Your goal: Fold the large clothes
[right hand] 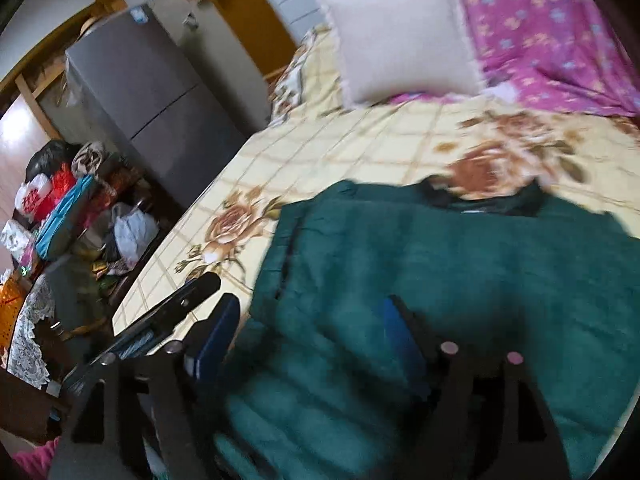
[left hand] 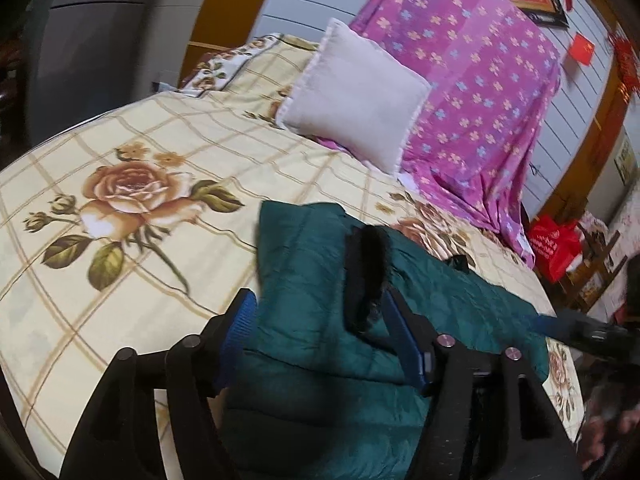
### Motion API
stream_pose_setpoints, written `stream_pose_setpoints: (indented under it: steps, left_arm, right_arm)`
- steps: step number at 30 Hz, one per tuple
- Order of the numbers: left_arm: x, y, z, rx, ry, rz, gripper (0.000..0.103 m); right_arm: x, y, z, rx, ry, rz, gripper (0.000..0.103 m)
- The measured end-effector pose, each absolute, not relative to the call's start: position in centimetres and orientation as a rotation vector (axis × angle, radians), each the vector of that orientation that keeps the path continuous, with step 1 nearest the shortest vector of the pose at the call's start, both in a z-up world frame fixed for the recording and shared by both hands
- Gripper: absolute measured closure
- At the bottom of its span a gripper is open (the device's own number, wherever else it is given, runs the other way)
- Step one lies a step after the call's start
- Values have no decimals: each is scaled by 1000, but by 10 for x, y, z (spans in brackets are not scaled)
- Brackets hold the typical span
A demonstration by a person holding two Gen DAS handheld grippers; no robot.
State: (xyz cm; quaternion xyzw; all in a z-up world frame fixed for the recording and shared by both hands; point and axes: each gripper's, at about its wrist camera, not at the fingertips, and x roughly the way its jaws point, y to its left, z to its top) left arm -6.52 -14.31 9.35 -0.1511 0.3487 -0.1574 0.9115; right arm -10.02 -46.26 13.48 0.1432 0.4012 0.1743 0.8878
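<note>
A dark green quilted jacket with a black fur trim lies on the bed with the rose-print sheet. My left gripper is open, its blue-padded fingers either side of a folded part of the jacket, near the fur trim. In the right wrist view the jacket lies spread out, its black collar at the far end. My right gripper is open above the jacket's near edge; this view is blurred. The left gripper shows at the bed's left edge, and the right gripper's blue tip at the jacket's right side.
A white pillow leans on a pile under a pink flowered cloth at the bed's head. A grey fridge and bags and clutter stand left of the bed. A red bag sits right of it.
</note>
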Motion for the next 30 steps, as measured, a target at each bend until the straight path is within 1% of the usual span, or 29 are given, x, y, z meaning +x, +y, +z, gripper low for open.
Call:
stream_pose_setpoints:
  steps: [1, 4, 8, 9, 10, 11, 12, 18, 23, 27, 30]
  left_arm:
    - [-63, -148, 92, -304, 727, -324, 54]
    - [-58, -162, 87, -293, 763, -324, 54]
    - [-46, -195, 80, -243, 814, -306, 54]
    - [-41, -203, 76, -214, 840, -299, 56]
    - [-34, -214, 71, -188, 879, -289, 75]
    - [-31, -217, 68, -190, 894, -299, 90]
    - [-30, -220, 68, -190, 898, -294, 102]
    - [-44, -194, 96, -192, 769, -257, 103]
    - [-44, -181, 80, -131, 810, -237, 103]
    - [-50, -171, 88, -152, 797, -212, 103]
    - [-54, -166, 102, -165, 758, -226, 74]
  right_arm:
    - [-115, -478, 139, 284, 820, 330, 20]
    - [-150, -527, 147, 268, 802, 237, 19]
    - [-192, -595, 143, 334, 800, 105, 19]
    - [-197, -605, 140, 348, 800, 81, 19]
    - [-205, -618, 136, 357, 808, 34, 19]
    - [-208, -625, 134, 353, 815, -1, 19]
    - [-212, -632, 130, 345, 819, -37, 19]
    - [-205, -638, 121, 337, 800, -72, 19]
    - [-157, -601, 107, 286, 814, -58, 19]
    - [-122, -578, 89, 249, 862, -85, 19]
    - [-109, -565, 88, 194, 860, -100, 19]
